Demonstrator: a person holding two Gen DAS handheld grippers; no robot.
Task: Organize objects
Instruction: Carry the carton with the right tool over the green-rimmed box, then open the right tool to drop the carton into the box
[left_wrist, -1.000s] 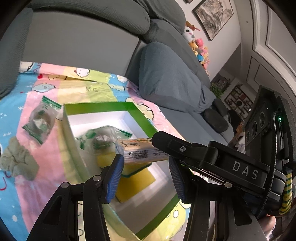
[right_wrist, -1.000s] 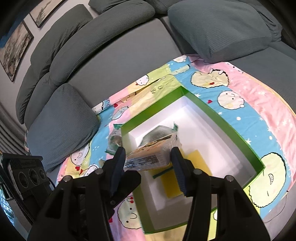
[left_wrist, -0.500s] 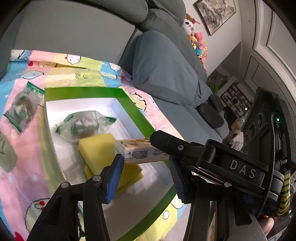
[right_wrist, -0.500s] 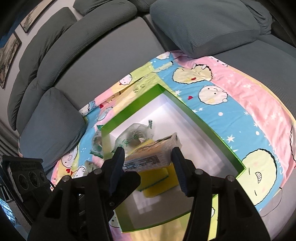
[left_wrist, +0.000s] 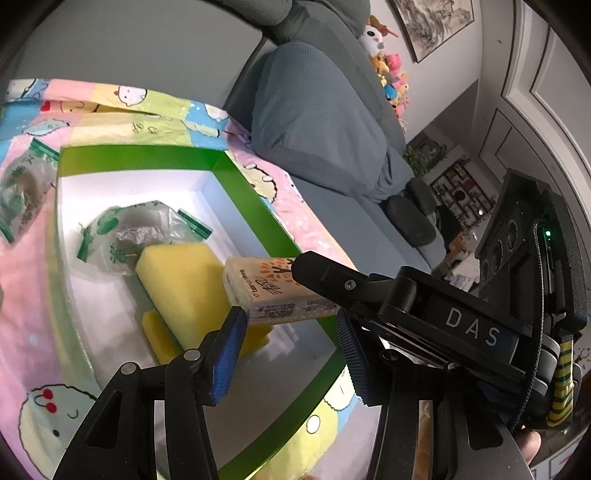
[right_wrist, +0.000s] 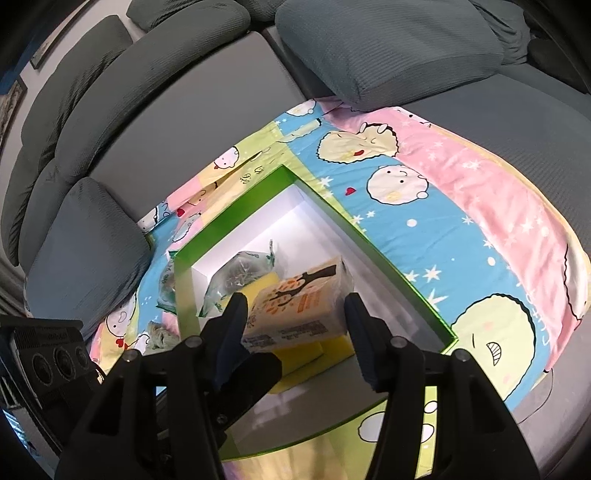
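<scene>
Packet (left_wrist: 266, 291): we see a small printed packet, cream with orange marks, held in the air between both tools. It hangs above the inside of the box, just over the sponge and not resting on it.
Left gripper (left_wrist: 289, 319): we read it as clamped on the packet. Its blue pads meet the packet's lower edge on either side, and the packet juts forward past its fingertips.
Right gripper (right_wrist: 295, 299): here too the packet sits between the fingers, with a pad against each side, so we take it as gripping. In the left wrist view one of its black fingers crosses over the packet's far end.
Box (left_wrist: 255, 206): green rim, white inside, open at the top. It lies directly below and ahead of both tools.
Sponge (left_wrist: 184, 280): yellow, inside the box, just under the left gripper's fingertips and leaning on a second yellow piece.
Bag (left_wrist: 136, 229): clear with green print, inside the box, beyond the sponge and touching it.
Second bag (left_wrist: 22, 192): same kind, outside the box, far to the left of the left gripper.
Blanket (left_wrist: 22, 332): a cartoon print in pink, blue and yellow, spread under the box.
Cushion (left_wrist: 325, 125): grey, ahead and to the right of the left gripper, beyond the blanket's edge.
</scene>
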